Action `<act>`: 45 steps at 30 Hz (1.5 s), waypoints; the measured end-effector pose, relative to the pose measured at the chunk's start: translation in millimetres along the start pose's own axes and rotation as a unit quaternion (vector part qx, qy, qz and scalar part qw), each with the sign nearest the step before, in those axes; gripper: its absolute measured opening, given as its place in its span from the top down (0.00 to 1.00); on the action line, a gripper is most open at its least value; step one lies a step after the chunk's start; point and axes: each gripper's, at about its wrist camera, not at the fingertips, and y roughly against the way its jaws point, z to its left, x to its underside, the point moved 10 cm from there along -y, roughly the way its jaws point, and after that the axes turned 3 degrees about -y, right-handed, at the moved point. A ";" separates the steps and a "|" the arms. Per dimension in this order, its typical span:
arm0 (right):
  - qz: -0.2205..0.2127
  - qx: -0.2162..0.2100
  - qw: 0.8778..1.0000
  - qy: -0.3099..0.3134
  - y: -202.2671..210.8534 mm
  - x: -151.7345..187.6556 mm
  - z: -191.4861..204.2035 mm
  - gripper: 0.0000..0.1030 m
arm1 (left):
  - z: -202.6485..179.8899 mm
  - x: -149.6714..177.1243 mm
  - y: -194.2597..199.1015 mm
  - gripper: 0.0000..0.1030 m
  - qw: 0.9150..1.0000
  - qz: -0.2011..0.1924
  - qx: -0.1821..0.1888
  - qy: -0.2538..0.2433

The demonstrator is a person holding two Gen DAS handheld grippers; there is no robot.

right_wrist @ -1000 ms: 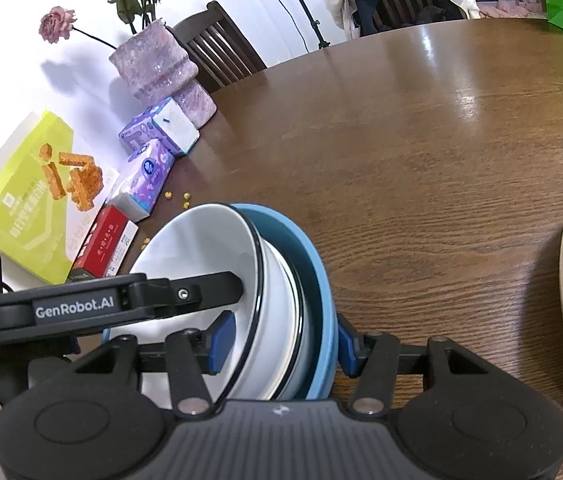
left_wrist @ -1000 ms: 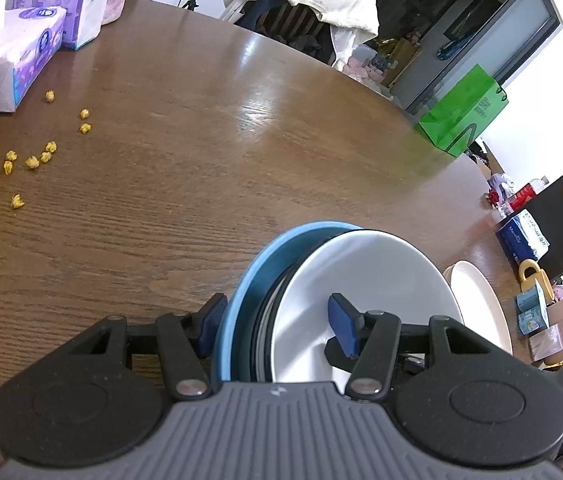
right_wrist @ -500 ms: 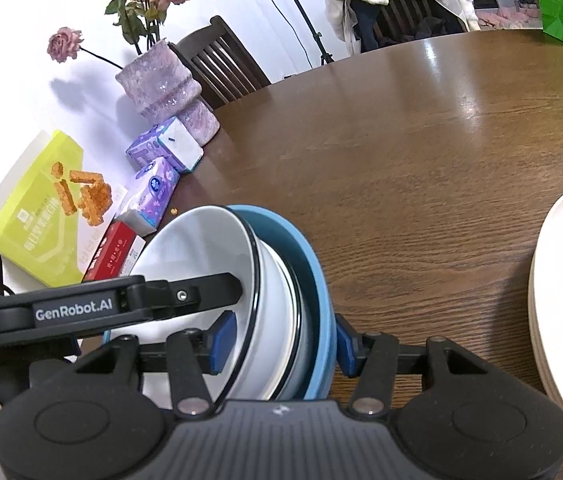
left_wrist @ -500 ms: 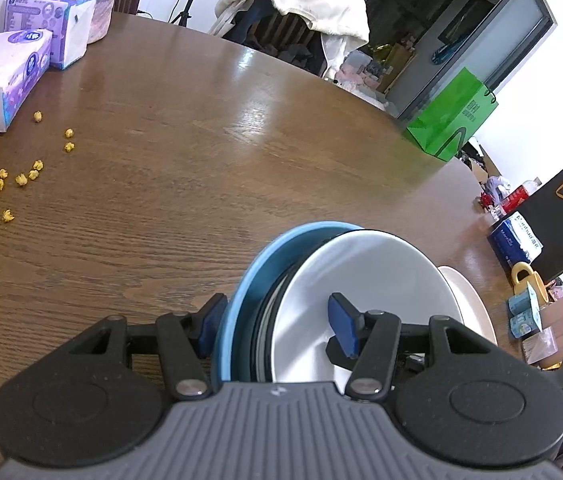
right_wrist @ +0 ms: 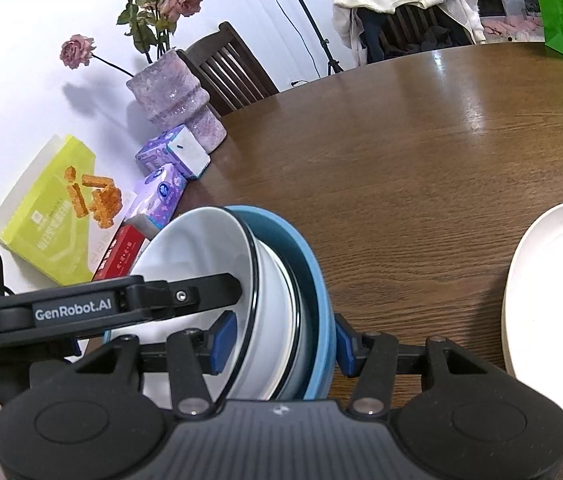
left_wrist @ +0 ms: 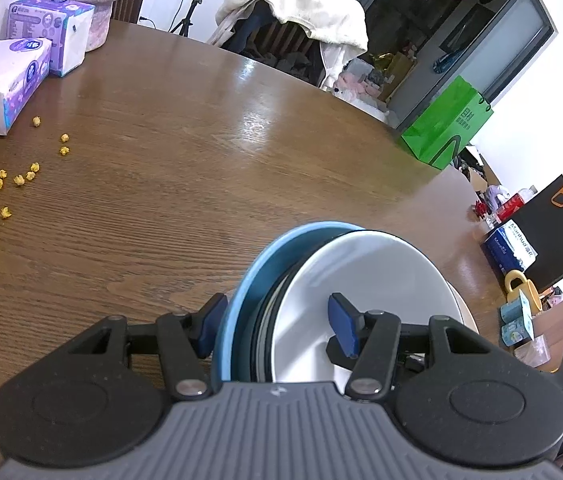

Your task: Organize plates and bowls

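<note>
Both grippers clamp one stack of dishes from opposite sides, held on edge above the brown wooden table [left_wrist: 209, 128].

Left gripper [left_wrist: 277, 326]: jaws closed on the stack. One blue pad presses the outside of the blue dish [left_wrist: 241, 280]; the other sits inside the white bowl [left_wrist: 369, 280]. Dark-rimmed dishes are nested between those two; how many, I cannot tell.

Right gripper [right_wrist: 279, 344]: jaws closed on the same stack, seen from the other side. One pad is inside the white bowl [right_wrist: 197, 248], the other against the back of the blue dish [right_wrist: 313, 280]. The left gripper's black arm crosses in front of the bowl in this view.

A stack of cream plates [right_wrist: 553, 320] lies flat on the table, to the right in the right wrist view and apart from the held stack.

Along the table's far edge: a pink vase [right_wrist: 177, 104] with roses, two purple tissue packs [left_wrist: 25, 76], a red box [right_wrist: 121, 252], a yellow snack box [right_wrist: 53, 216]. Small yellow crumbs [left_wrist: 21, 178] lie scattered near the tissue packs. A green bag [left_wrist: 445, 124] stands beyond the table.
</note>
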 end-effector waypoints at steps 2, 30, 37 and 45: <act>0.000 -0.001 1.000 0.001 2.7 -0.8 -0.8 0.51 | -2.7 0.1 0.8 0.45 1.000 -0.001 -0.001 0.002; -0.001 -0.004 1.000 -0.008 21.9 -12.5 -21.5 0.52 | -28.2 -2.4 -5.0 0.45 1.000 0.003 -0.004 0.008; -0.004 -0.005 1.000 -0.010 29.3 -15.9 -30.2 0.52 | -36.6 -3.8 -6.3 0.45 1.000 0.006 -0.002 0.004; -0.009 -0.002 1.000 -0.017 39.1 -20.3 -44.9 0.52 | -56.0 -5.9 -13.0 0.45 1.000 0.011 0.002 -0.004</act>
